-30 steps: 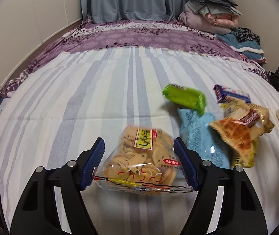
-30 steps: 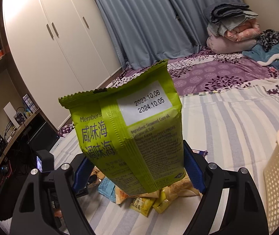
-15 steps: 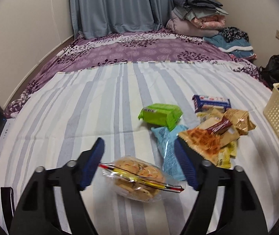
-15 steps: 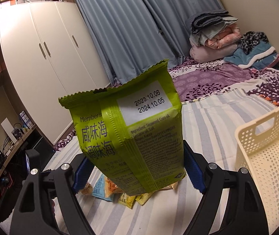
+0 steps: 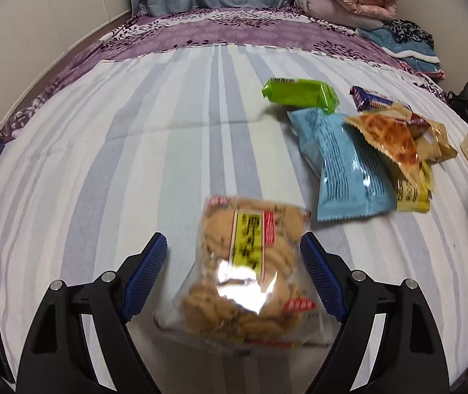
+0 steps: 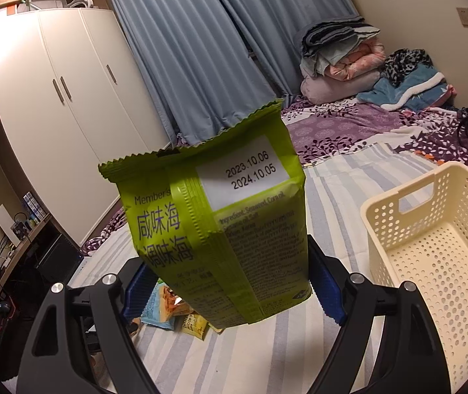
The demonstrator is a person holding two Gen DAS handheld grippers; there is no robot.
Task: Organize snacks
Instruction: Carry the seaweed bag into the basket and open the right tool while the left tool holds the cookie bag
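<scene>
— Striped blue-and-white bed sheet (image 5: 109,164) carries the pile; why is your left hand-held gripper (image 5: 234,279) opening around the clear crinkly bag of round biscuits (image 5: 250,272)?

— You're letting it lie apart. Your right hand-held gripper (image 6: 230,289) pinches the tall green foil seaweed bag (image 6: 214,223), upright, beside the cream perforated plastic basket (image 6: 431,229).

Cookie bag (image 5: 247,272) motion-blurred; basket (image 6: 431,249) cut by right edge

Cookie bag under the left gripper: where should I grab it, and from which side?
Take the cookie bag across its middle, over the yellow label, coming down from above. It lies flat on the striped bedspread, long axis along the left gripper, whose jaws are opening and already straddle its narrower width, pads clear. The crimped ends are thin and slippery.
</scene>
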